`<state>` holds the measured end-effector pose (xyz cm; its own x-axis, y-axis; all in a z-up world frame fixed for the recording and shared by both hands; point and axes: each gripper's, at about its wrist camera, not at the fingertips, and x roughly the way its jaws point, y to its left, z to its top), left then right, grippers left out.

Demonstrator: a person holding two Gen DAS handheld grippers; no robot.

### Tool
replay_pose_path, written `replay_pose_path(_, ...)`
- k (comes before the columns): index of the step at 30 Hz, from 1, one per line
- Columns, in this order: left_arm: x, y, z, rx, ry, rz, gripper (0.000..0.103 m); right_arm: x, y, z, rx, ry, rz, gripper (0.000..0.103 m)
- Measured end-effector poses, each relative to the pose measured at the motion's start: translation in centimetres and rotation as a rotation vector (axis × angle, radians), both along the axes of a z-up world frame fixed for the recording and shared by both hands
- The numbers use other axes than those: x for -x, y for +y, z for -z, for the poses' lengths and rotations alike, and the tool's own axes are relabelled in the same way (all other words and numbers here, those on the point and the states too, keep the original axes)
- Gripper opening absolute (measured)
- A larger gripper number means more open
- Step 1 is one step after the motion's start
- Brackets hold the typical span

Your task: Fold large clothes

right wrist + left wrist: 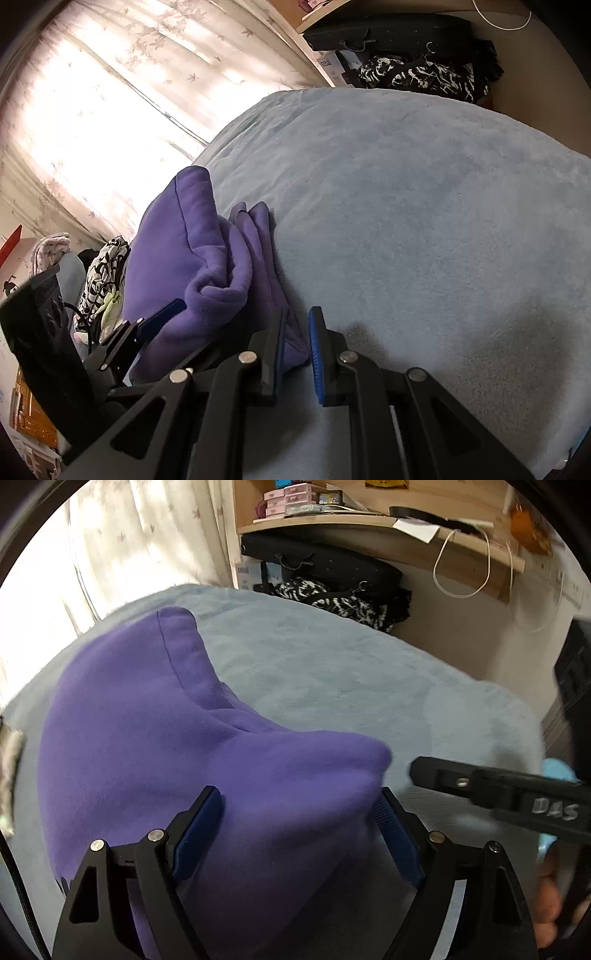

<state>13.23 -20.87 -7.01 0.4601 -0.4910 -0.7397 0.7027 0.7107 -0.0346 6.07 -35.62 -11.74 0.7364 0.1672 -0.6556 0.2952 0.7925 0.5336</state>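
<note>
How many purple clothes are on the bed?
1. The purple garment lies bunched on the pale blue bed cover, near the curtain side, right in front of both grippers. More could be hidden under its folds.

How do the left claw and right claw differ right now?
1. The left claw stands wide open, its pads apart either side of the purple garment; the right claw is nearly shut.
2. The left claw straddles the folded bulk; the right claw sits at the garment's edge.
Both have black fingers with blue pads, over the light blue blanket.

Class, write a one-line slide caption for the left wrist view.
Open left gripper straddles a folded purple garment on the pale blue bedspread.
</note>
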Motion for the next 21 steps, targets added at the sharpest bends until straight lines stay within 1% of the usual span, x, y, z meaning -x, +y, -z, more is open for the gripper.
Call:
replay_pose_path(4, 0.1, 1.7, -1.8, 0.052, 0.067, -0.017, 0.083, -0.4, 0.1, -0.7, 0.017, 0.013, -0.008, 0.013)
replay_pose_path(5, 0.3, 2.2, -2.3, 0.070, 0.078, -0.023, 0.083, -0.5, 0.1, -1.0, 0.021, 0.015, -0.015, 0.014)
replay_pose_path(6, 0.4, 3.2, -3.1, 0.091, 0.088, -0.036, 0.083, -0.6, 0.2, -1.3, 0.026, 0.014, -0.021, 0.018)
replay_pose_path(7, 0.3, 3.8, -3.7, 0.101, 0.090, -0.048, 0.083, -0.7, 0.2, -1.6, 0.033, 0.011, -0.026, 0.029)
replay_pose_path(8, 0.2, 4.4, -4.3, 0.109, 0.088, -0.061, 0.083, -0.9, 0.3, -2.2, 0.046, 0.004, -0.034, 0.037)
replay_pose_path(11, -0.6, 7.4, -6.2, 0.116, 0.070, -0.158, 0.083, -1.7, 0.9, -4.2, 0.101, -0.034, -0.078, 0.038)
replay_pose_path(13, -1.8, 9.5, -6.9, 0.127, 0.081, -0.224, 0.083, -2.5, 1.1, -5.3, 0.108, -0.051, -0.120, 0.038)
replay_pose_path(16, -4.3, 12.8, -7.1, 0.137, 0.111, -0.326, 0.083, -4.8, 1.8, -6.9, 0.102, -0.060, -0.222, 0.039)
replay_pose_path(18, -6.4, 14.9, -6.6, 0.141, 0.144, -0.389, 0.083, -6.6, 2.4, -7.5, 0.097, -0.054, -0.289, 0.049)
replay_pose_path(19, -7.2, 15.6, -6.3, 0.140, 0.160, -0.408, 0.083, -7.5, 2.6, -7.6, 0.089, -0.052, -0.317, 0.057)
replay_pose_path(20, -8.0, 16.4, -5.8, 0.140, 0.180, -0.428, 0.083, -8.9, 2.8, -7.7, 0.078, -0.041, -0.356, 0.060)
replay_pose_path(21, -9.2, 17.3, -5.1, 0.147, 0.215, -0.443, 0.083, -9.8, 2.9, -7.6, 0.071, -0.032, -0.380, 0.060)
